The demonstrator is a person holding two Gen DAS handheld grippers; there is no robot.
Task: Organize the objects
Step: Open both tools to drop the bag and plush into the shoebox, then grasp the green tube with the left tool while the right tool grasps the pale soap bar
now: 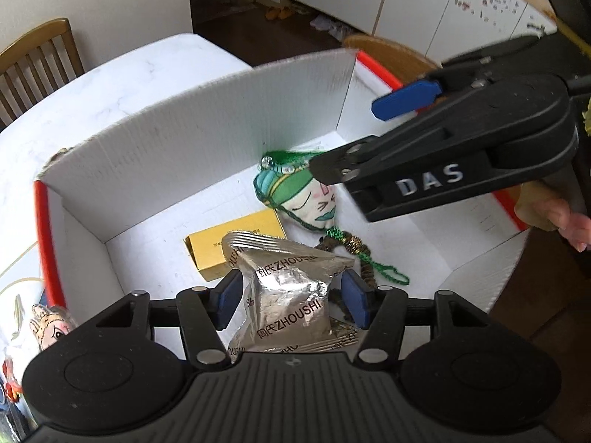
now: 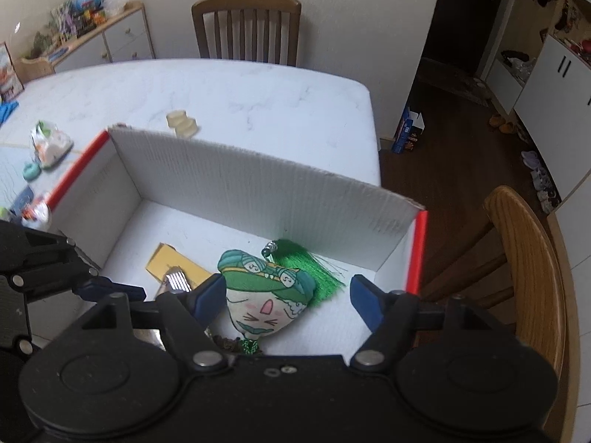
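Left wrist view: left gripper (image 1: 291, 297) is hanging over the near part of a white corrugated box (image 1: 192, 140) with red edges, which is sitting on a white marble-look table (image 1: 122, 85). A silver foil packet (image 1: 290, 295) marked ZHOUSHI is standing between the blue pads (image 1: 226, 301); the pads are sitting just beside its sides with narrow gaps showing, so the jaws are reading as parted, not pressing. Behind the packet, a yellow flat box (image 1: 236, 238) is lying on the box floor toward the far-left corner. A cloth face charm (image 1: 314, 199) with green headdress, green tassel and a beaded cord is lying toward the far-right corner. The right gripper (image 1: 369, 140) is reaching in from the right, held by a hand (image 1: 565, 221), its fingers standing over the charm.

Right wrist view: right gripper (image 2: 286, 301) is hovering with jaws spread wide; the cloth face charm (image 2: 264, 301) is lying between the pads, the left pad close against its edge, the right pad well clear. The tassel is fanning toward the far wall of the white corrugated box (image 2: 258, 184). Yellow flat box (image 2: 173, 262) and the foil packet's crimped top (image 2: 177, 280) are showing at left, beside the left gripper (image 2: 110, 289).

A wooden chair (image 2: 245, 29) is standing at the table's far edge.
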